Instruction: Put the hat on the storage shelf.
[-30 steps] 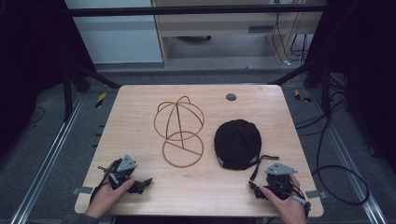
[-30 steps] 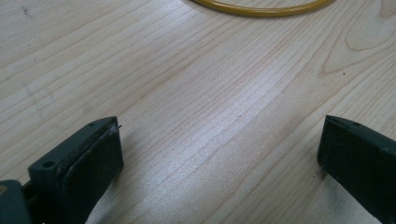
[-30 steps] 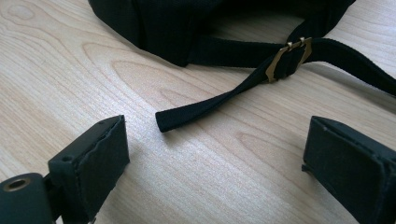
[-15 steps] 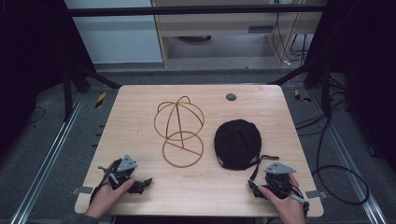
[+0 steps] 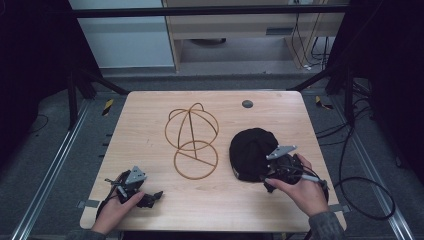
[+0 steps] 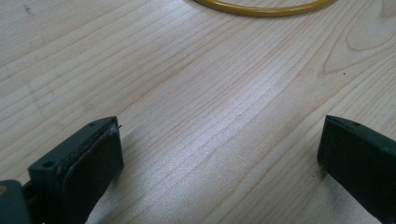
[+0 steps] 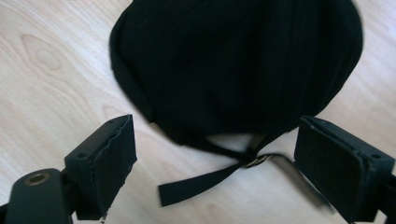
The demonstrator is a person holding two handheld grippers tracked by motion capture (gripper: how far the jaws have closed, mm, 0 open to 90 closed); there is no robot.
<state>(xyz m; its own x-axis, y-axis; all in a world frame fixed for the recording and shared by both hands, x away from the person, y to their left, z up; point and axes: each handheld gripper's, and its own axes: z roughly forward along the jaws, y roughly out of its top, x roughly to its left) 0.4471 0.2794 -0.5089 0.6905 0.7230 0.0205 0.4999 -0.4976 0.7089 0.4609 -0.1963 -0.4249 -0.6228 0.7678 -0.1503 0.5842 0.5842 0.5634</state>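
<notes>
A black cap [image 5: 251, 150] lies on the right half of the wooden table [image 5: 150, 115]. My right gripper [image 5: 272, 171] is at its near edge, open. In the right gripper view the cap [image 7: 238, 60] lies just ahead of the right gripper [image 7: 219, 140], and its back strap and buckle [image 7: 250, 162] lie between the spread jaws, untouched. A gold wire hat stand [image 5: 192, 141] stands at the table's middle. Near the front left corner my left gripper [image 5: 149, 197] rests open. In the left gripper view the left gripper [image 6: 219, 140] has bare wood between its jaws, with the stand's base ring [image 6: 261, 7] farther ahead.
A small dark round cap [image 5: 247, 104] is set into the tabletop at the back right. Black cables [image 5: 360, 195] trail over the floor to the right of the table. A metal frame bar [image 5: 210, 11] crosses behind the table.
My right gripper has moved from the front right corner forward and left, up to the cap's near edge. The left gripper has stayed where it was.
</notes>
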